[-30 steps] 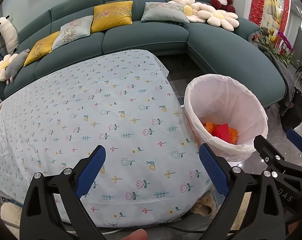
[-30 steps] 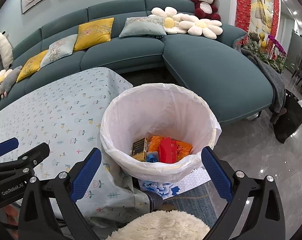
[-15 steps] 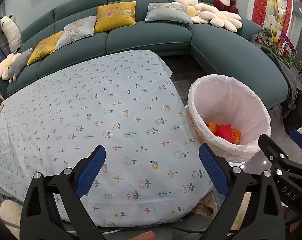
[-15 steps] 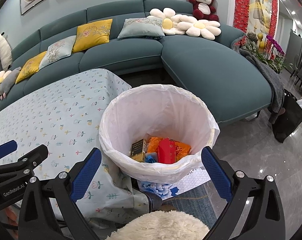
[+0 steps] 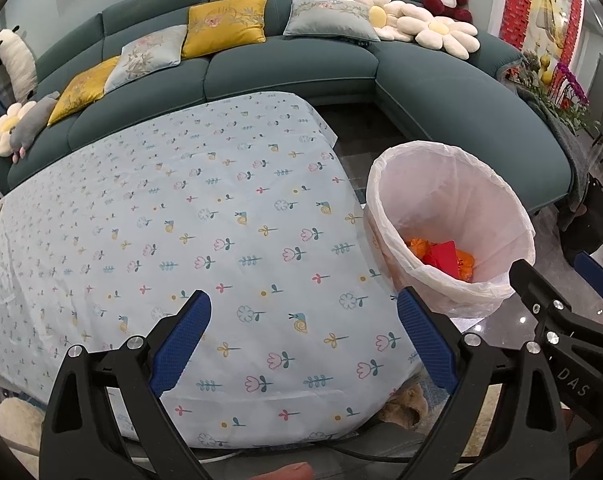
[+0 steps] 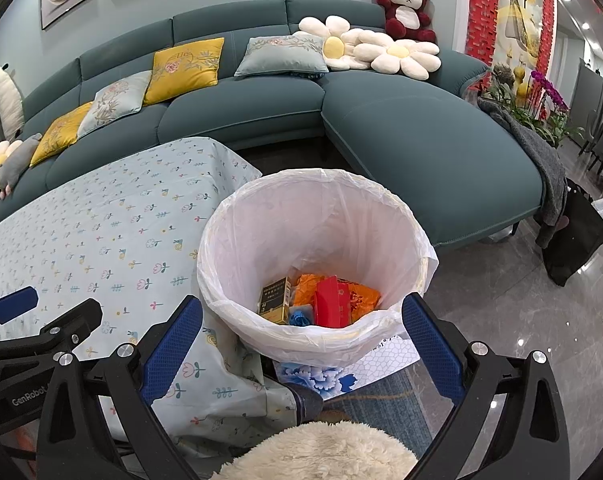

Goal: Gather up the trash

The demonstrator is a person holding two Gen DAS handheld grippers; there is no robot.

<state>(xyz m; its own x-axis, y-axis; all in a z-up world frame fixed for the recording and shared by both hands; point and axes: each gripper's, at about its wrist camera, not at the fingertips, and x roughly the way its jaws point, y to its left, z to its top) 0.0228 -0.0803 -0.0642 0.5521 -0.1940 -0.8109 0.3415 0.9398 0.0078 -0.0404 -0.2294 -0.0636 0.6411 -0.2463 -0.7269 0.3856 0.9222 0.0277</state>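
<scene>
Honestly, both of my tools were empty at that moment. My left gripper [image 5: 303, 340] hung over the worktop [image 5: 181, 208] with its fingers [image 5: 181, 340] spread wide and nothing between them, and my right gripper [image 6: 301, 344] hovered just above the near rim of the bin [image 6: 321, 328], equally wide and equally empty.

The trash [image 6: 325, 300] lay at the bottom of the bin: a dark box, a red packet, orange wrappers and a scrap of blue. On the flowered cloth I could see no loose piece, so I judged the collecting nearly or wholly done.

The risks I saw were these. The white liner [image 5: 461, 208] was thin and folded loosely over the rim; a fingertip dipping low could have snagged it and pulled it inward or torn it. The bin stood just beside the worktop's corner, on the floor, and looked light, so a knock from my right tool could have tipped it and spilled everything. My two tools were also near each other, so a careless swing could have made them collide.
</scene>
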